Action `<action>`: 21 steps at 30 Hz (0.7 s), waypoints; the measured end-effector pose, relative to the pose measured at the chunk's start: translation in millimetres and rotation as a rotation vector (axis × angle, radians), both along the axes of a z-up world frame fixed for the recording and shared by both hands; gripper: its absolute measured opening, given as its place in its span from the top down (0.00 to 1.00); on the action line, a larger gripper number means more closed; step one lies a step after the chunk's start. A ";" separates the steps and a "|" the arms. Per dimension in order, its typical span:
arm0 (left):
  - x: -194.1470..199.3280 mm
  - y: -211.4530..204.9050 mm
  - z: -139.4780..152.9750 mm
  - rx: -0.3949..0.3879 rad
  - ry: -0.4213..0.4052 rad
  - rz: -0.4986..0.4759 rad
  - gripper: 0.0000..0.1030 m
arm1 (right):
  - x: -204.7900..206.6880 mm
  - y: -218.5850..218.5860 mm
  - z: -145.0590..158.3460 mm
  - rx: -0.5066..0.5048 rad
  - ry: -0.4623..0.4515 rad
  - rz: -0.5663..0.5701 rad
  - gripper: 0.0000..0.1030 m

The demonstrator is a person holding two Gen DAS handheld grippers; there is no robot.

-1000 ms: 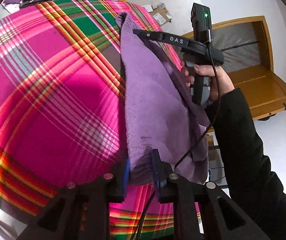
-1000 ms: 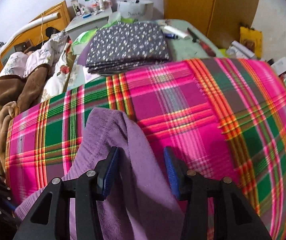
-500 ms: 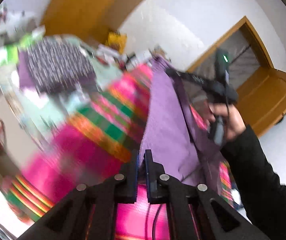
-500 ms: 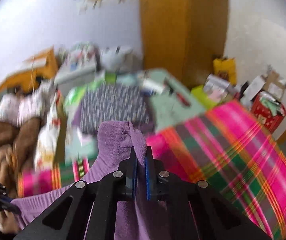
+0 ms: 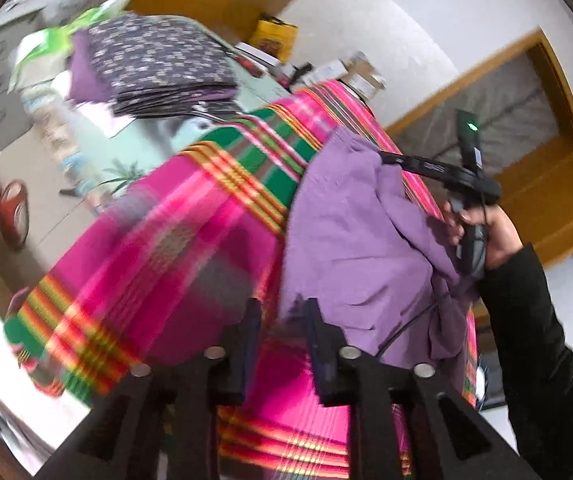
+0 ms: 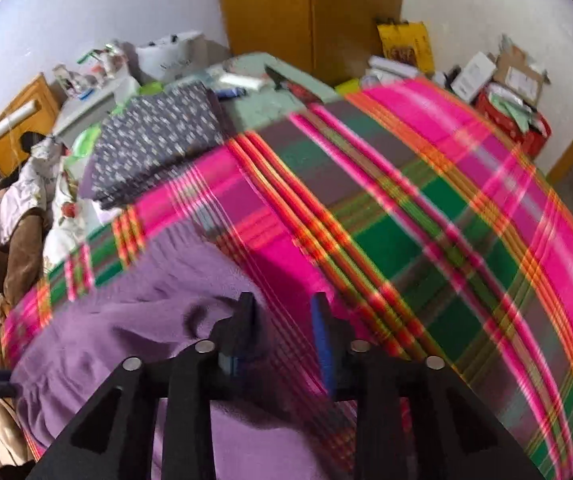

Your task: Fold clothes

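Left wrist view looks across the pink, green and orange plaid cloth that covers the bed, with a folded dark spotted fabric lying beyond its far edge among boxes and clutter, and a wooden door frame off to the right. Nothing lies between my fingers and the garment. The purple garment lies rumpled on the plaid cloth, bunched into soft folds toward my right hand. My left gripper has just been opening; its fingers stand spread, the garment's near edge just ahead of them, unpinched. From the right wrist, my right gripper has also just been opening, fingers apart over the garment's edge and the plaid, gripping nothing.
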State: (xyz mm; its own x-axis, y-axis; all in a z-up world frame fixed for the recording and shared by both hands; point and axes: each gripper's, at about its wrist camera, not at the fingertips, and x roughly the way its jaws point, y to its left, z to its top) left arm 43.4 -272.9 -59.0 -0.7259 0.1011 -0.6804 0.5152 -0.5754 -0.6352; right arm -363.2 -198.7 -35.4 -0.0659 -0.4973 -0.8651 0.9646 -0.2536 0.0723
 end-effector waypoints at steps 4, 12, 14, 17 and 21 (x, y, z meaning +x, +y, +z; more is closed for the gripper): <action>11.7 1.6 -9.8 0.089 0.009 0.024 0.70 | 11.0 -18.3 2.9 -0.004 -0.011 0.067 0.66; 3.8 6.2 -18.5 0.227 0.072 0.057 0.66 | 19.9 -48.8 -18.8 0.058 -0.066 0.151 0.66; 3.4 4.5 -20.1 0.252 0.082 0.078 0.66 | 21.6 -52.0 -20.3 0.069 -0.067 0.173 0.66; 3.3 2.3 -22.8 0.293 0.096 0.110 0.66 | 23.6 -57.2 -22.8 0.083 -0.080 0.202 0.57; 4.3 0.1 -27.5 0.347 0.116 0.144 0.66 | 24.9 -64.1 -27.9 0.101 -0.126 0.216 0.52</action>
